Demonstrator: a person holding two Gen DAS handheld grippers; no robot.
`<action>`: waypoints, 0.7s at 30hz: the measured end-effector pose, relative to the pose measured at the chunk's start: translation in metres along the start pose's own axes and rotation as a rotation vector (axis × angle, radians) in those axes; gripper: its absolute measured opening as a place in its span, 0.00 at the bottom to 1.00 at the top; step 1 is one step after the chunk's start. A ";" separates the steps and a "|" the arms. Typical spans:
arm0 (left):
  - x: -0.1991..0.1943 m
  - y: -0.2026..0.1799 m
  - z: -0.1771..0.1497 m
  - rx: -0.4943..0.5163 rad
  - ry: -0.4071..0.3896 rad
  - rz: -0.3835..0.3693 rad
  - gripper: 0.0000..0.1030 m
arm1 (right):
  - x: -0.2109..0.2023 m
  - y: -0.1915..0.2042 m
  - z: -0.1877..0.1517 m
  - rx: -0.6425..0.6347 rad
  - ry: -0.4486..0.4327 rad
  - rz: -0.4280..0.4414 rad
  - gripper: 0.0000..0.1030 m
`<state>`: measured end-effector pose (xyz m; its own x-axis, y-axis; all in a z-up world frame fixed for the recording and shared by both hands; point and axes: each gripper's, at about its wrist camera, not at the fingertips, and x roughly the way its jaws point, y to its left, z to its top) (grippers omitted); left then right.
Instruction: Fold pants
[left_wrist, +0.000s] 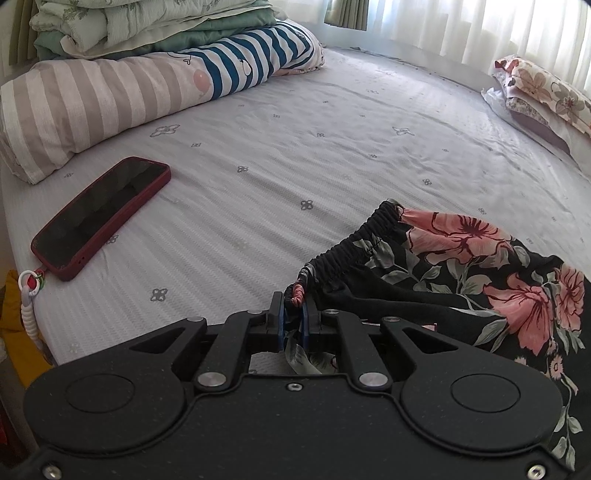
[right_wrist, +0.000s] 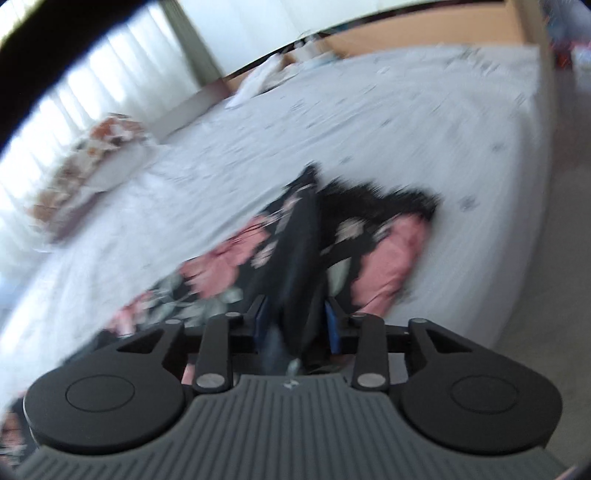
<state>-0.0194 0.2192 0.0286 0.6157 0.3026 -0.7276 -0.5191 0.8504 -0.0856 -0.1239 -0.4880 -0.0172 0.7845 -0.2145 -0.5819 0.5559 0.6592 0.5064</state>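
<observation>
Right now my left gripper (left_wrist: 294, 309) is pinched tight on the waistband end of the flowered pants (left_wrist: 476, 280), which trail off to my right across the bed (left_wrist: 295, 147). My right gripper (right_wrist: 295, 317) stands wider, with dark pants cloth between its fingers; through the blur I cannot tell whether it grips. A phone (left_wrist: 101, 218) lies nearby.

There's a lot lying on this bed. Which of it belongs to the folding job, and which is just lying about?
Part of the job:
- floral pants, waistband pinched in the left gripper
- right gripper, with dark cloth between its jaws; the view is blurred
- bed sheet, the folding surface

Just lying about:
- phone in a red case
- rolled striped quilts
- flowered pillow
</observation>
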 end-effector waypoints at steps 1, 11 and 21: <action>0.000 -0.001 0.000 0.002 0.000 0.004 0.09 | 0.001 0.000 -0.002 0.007 0.016 0.023 0.36; 0.002 -0.005 -0.001 0.018 -0.001 0.019 0.09 | -0.016 0.006 -0.018 0.006 0.029 0.073 0.37; 0.003 -0.005 0.000 0.004 0.008 0.015 0.10 | 0.014 0.005 0.003 0.161 -0.113 0.124 0.34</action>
<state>-0.0148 0.2157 0.0266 0.6031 0.3124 -0.7340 -0.5261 0.8474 -0.0715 -0.1095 -0.4903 -0.0208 0.8702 -0.2241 -0.4387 0.4829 0.5639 0.6699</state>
